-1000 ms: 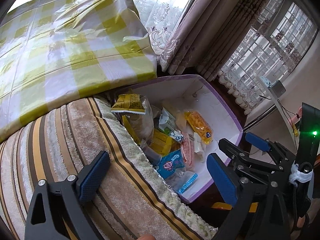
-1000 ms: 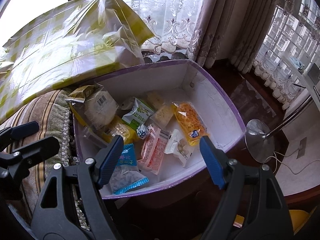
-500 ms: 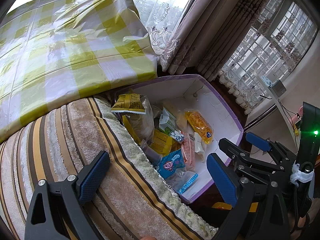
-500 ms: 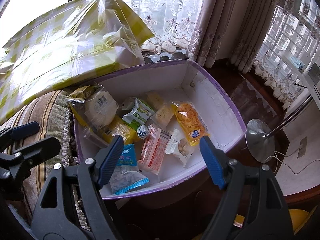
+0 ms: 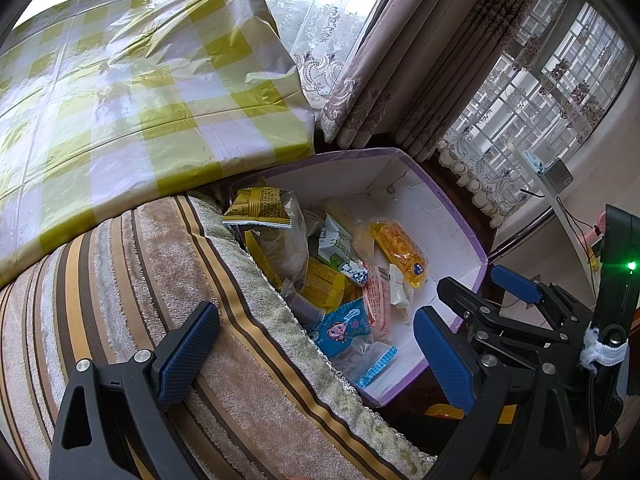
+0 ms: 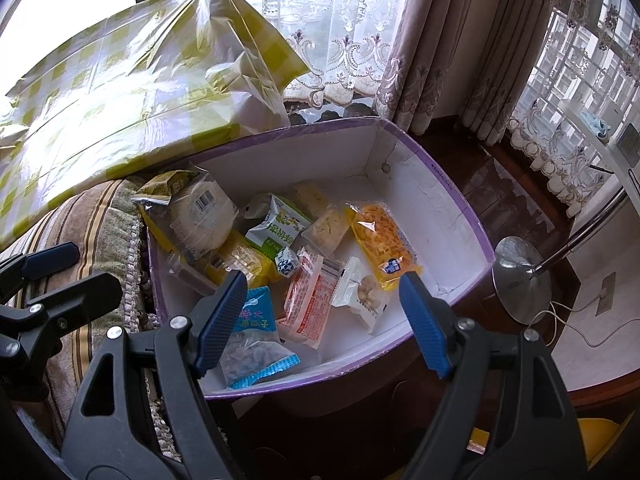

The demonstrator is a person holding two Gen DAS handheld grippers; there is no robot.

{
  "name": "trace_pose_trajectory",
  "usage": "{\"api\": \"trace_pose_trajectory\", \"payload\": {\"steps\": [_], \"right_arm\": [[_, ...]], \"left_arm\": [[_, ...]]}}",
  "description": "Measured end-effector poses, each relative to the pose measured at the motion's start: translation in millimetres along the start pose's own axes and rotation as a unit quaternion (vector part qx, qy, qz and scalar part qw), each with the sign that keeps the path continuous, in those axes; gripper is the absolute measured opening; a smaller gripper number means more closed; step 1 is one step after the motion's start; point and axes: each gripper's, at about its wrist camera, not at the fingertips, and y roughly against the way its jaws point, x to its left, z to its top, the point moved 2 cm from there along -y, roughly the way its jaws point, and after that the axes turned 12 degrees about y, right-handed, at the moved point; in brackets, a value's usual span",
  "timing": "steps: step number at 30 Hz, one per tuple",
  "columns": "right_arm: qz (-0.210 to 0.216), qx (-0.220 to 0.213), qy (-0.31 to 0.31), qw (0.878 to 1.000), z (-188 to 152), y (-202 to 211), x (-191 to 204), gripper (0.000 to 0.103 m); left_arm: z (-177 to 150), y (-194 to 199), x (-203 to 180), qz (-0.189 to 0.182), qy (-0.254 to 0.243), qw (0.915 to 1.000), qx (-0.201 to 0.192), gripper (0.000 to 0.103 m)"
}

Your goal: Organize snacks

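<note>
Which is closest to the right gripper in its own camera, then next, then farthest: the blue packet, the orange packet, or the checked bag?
1. Blue packet, just beyond the right gripper, beside its left finger, at the box's near edge.
2. Orange packet, mid-box, right side.
3. Checked bag, behind the box, upper left.

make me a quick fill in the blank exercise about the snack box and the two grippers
1. The snacks lie in a white box with a ____ rim.
2. The jaws of the right gripper stand ____, with nothing between them.
3. The orange packet lies ____ the box.
4. The cloth above the striped cushion is checked white and ____.

Missing words: purple; open; inside; yellow
</note>
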Motion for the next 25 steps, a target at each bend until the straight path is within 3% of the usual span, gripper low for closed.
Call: {"api": "trace_pose_trajectory", "payload": {"steps": [21,25], "right_arm": [[0.003,0.002,-0.002,1.0,-2.0,-2.3,-2.6,0.08],[0.006,-0.001,-0.002,1.0,-1.3,-1.0,-1.9,0.08]], "left_arm": [[-0.3,-1.4,-0.7,0.001,-0.002,1.0,-0.001,0.101],[0.3,10.3,-0.5,-0.022,-0.01,0.9996,-0.013,0.101]]}}
